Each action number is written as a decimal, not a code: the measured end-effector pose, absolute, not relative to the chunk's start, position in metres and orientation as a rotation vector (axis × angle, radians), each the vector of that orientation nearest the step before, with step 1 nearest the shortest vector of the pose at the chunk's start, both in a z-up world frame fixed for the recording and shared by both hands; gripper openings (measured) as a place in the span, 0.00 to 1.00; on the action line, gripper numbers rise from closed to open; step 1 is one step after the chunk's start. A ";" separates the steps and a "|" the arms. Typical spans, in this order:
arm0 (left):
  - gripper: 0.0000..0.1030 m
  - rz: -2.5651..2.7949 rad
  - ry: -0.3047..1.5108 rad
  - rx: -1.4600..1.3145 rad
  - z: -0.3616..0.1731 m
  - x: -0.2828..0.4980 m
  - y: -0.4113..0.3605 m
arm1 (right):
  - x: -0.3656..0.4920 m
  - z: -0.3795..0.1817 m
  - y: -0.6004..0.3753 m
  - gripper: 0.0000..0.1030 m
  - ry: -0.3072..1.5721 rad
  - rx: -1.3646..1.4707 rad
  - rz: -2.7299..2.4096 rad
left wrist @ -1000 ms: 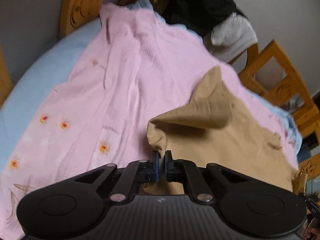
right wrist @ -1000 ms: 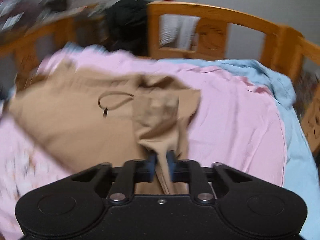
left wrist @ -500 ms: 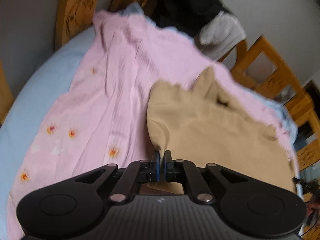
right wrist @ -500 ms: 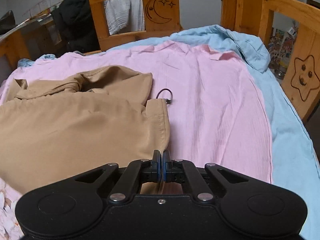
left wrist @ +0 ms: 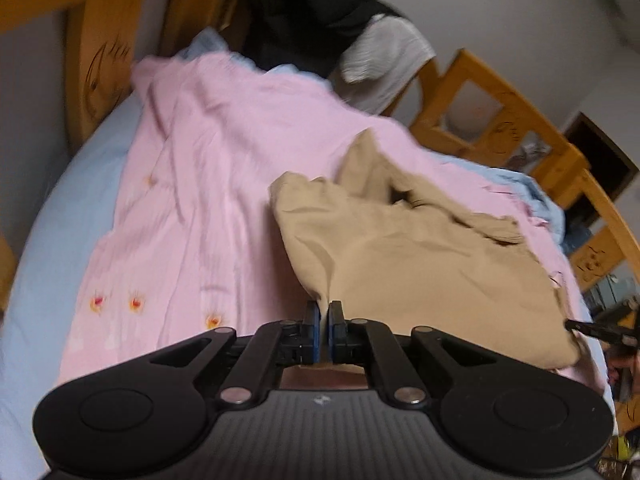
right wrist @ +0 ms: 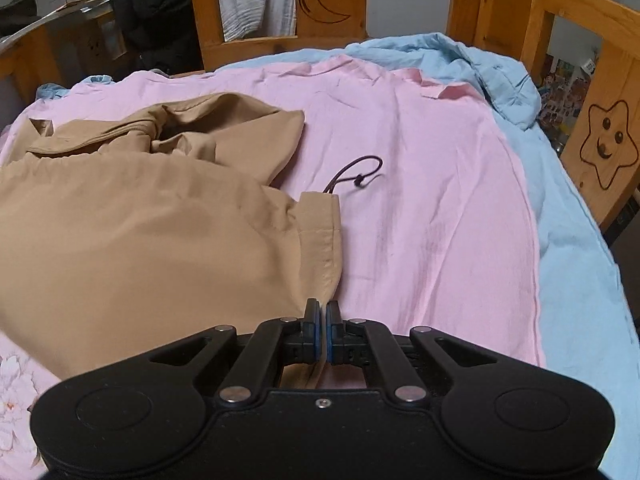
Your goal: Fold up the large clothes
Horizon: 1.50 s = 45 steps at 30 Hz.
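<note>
A tan garment point(left wrist: 412, 256) lies spread on a pink sheet point(left wrist: 208, 184). My left gripper point(left wrist: 323, 307) is shut on the garment's near left corner, and the cloth rises in a taut ridge from the pads. In the right wrist view the same tan garment point(right wrist: 140, 224) fills the left half, its hood end bunched at the far side. My right gripper point(right wrist: 323, 306) is shut on the hem at the near right corner. A dark drawcord point(right wrist: 356, 172) loops out onto the pink sheet point(right wrist: 420, 200) beside the hem.
A wooden bed rail point(right wrist: 280, 12) with moon and star carvings rings the bed. A black coat point(left wrist: 316, 8) and a white cloth point(left wrist: 384, 64) hang over the far rail. A light blue blanket point(right wrist: 568, 216) borders the pink sheet on the right.
The garment's raised flap has come down and the cloth now lies flatter and wider. My right gripper swung round and sank towards the bed. My left gripper rose a little and rolled.
</note>
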<state>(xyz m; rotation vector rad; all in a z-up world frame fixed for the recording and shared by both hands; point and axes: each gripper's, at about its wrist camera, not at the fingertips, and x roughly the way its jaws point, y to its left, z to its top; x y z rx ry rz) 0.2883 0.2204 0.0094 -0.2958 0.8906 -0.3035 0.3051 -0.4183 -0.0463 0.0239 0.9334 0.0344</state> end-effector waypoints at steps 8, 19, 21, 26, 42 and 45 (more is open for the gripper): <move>0.04 -0.260 0.993 -0.294 -0.025 0.294 0.221 | 0.307 -0.050 -0.411 0.05 0.947 -0.005 0.031; 0.62 -0.265 0.994 -0.491 -0.002 0.251 0.234 | 0.246 -0.018 -0.456 0.58 0.911 0.418 -0.037; 0.67 -0.324 1.009 -0.607 -0.014 0.244 0.227 | 0.226 -0.020 -0.462 0.66 0.943 0.603 0.027; 0.68 -0.339 1.070 -0.751 -0.055 0.253 0.199 | 0.213 -0.051 -0.452 0.70 1.013 0.888 0.120; 0.05 -0.002 0.852 -1.054 -0.070 0.266 0.221 | 0.244 -0.064 -0.461 0.10 0.926 1.044 -0.121; 0.02 -0.032 0.770 -0.999 -0.051 0.248 0.217 | 0.242 -0.045 -0.458 0.05 0.909 0.952 -0.098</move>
